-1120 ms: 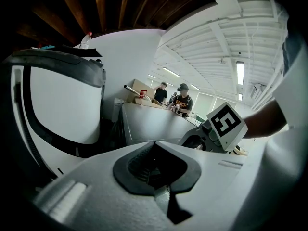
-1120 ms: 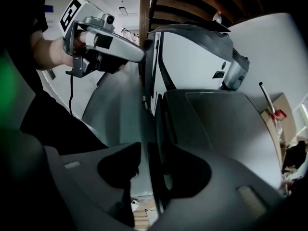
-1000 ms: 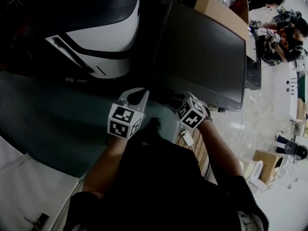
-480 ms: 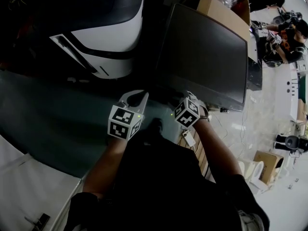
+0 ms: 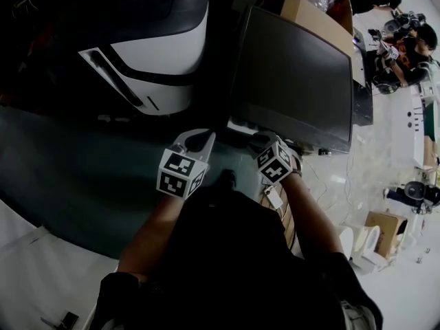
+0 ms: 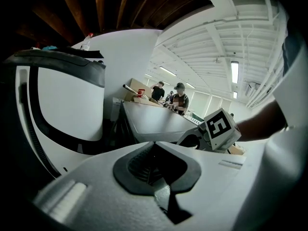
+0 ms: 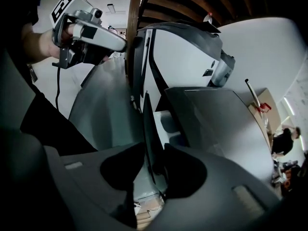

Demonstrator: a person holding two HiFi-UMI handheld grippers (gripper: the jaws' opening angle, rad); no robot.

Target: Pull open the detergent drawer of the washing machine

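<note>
The washing machine's grey-green top [image 5: 82, 177] fills the left and middle of the head view. My right gripper [image 5: 257, 143] points steeply down at its dark right-hand edge, with its marker cube behind it. In the right gripper view the jaws of the right gripper [image 7: 154, 148] are closing around a thin dark upright panel [image 7: 148, 126], seemingly the drawer's front. Slim gaps still show on both sides of the panel. My left gripper [image 5: 195, 138] hovers over the machine top just left of it. In its own view the left gripper [image 6: 154, 143] has its tips together and holds nothing.
A white and black machine [image 5: 158, 60] stands behind the grey-green top. A dark flat-topped unit [image 5: 295, 74] is close on the right. Cardboard boxes [image 5: 309, 12] and seated people [image 5: 405, 40] are at the far right. Wooden slats [image 5: 285, 218] lie by my right arm.
The right gripper's marker cube has turned a little while staying in about the same spot. The left gripper has drifted slightly across the machine top.
</note>
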